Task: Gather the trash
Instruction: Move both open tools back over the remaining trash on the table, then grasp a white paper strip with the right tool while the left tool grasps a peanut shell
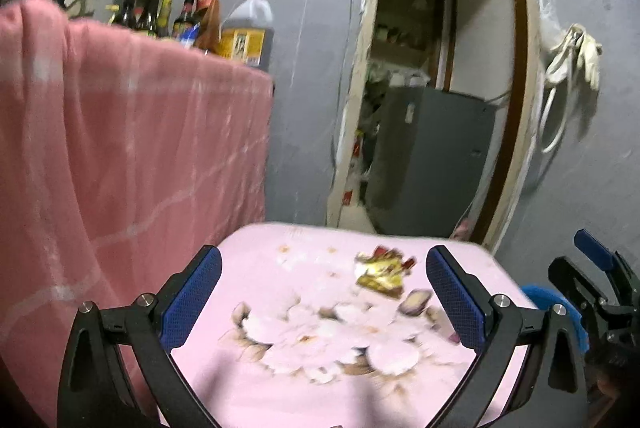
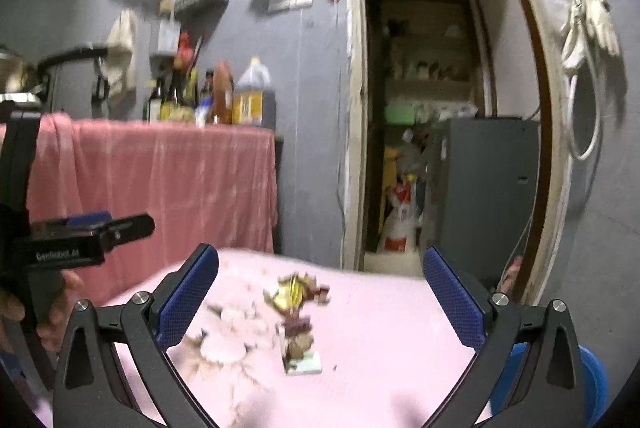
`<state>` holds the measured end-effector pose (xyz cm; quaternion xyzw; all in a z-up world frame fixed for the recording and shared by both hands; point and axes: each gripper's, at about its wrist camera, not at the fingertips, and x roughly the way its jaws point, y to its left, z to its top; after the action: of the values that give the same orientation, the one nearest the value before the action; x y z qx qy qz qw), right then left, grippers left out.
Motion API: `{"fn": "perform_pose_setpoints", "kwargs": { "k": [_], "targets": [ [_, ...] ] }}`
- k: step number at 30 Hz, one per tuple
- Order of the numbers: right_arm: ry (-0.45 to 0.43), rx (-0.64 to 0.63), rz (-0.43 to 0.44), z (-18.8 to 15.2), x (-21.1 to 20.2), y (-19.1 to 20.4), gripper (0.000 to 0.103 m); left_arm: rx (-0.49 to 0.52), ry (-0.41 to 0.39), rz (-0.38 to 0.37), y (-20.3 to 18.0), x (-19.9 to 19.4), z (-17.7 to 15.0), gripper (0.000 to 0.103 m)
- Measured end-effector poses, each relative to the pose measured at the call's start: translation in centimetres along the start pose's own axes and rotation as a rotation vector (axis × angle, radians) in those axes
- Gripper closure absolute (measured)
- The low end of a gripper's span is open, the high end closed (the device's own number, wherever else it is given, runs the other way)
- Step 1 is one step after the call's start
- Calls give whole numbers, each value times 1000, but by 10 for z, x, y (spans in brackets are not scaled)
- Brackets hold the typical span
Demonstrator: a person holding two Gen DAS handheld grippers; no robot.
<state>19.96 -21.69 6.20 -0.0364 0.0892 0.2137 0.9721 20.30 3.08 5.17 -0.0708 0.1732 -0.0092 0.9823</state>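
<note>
A crumpled yellow and red wrapper (image 1: 380, 270) (image 2: 294, 294) lies on a small table under a pink floral cloth (image 1: 280, 380) (image 2: 380, 328). Close beside it lie a small purple packet (image 1: 418, 302) and a flat printed packet (image 2: 302, 352). My left gripper (image 1: 324, 284) hangs open over the cloth, the wrapper ahead between its blue pads, untouched. My right gripper (image 2: 320, 292) is open too, with the trash in front of it. Each gripper shows in the other's view: the right (image 1: 584, 264) at the edge, the left (image 2: 132, 224) held by a hand (image 2: 60, 308).
A blue bin (image 2: 592, 380) (image 1: 560, 302) stands low at the table's right. Left of the table is a counter draped in pink cloth (image 1: 120, 147) with bottles and a jug (image 1: 248, 31). Behind is a doorway with a grey cabinet (image 1: 436, 155). Gloves (image 1: 576, 55) hang on the wall.
</note>
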Motion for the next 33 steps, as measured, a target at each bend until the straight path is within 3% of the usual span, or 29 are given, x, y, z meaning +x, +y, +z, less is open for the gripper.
{"fn": "perform_pose_setpoints", "kwargs": {
  "k": [10,12,16,19,22,24,33],
  "targets": [
    [362,40,53,-42,59,-9,1,-13,185,29,15,45,-19,3],
    [404,46,63,-47,66,-11,12,-7,214,30,16,52,-21,3],
    [468,59,102,-54,79,-12,25,0,242,26,15,61,-23,3],
    [505,53,133,-58,86,-10,50,8,267,30,14,69,-25,3],
    [521,39,155,-59,90,-7,83,19,295,27,11,77,-27,3],
    [523,30,175,-60,90,-5,94,27,305,17,8,80,-29,3],
    [541,43,134,-66,77,-23,98,58,348,-58,-13,89,-32,3]
  ]
}}
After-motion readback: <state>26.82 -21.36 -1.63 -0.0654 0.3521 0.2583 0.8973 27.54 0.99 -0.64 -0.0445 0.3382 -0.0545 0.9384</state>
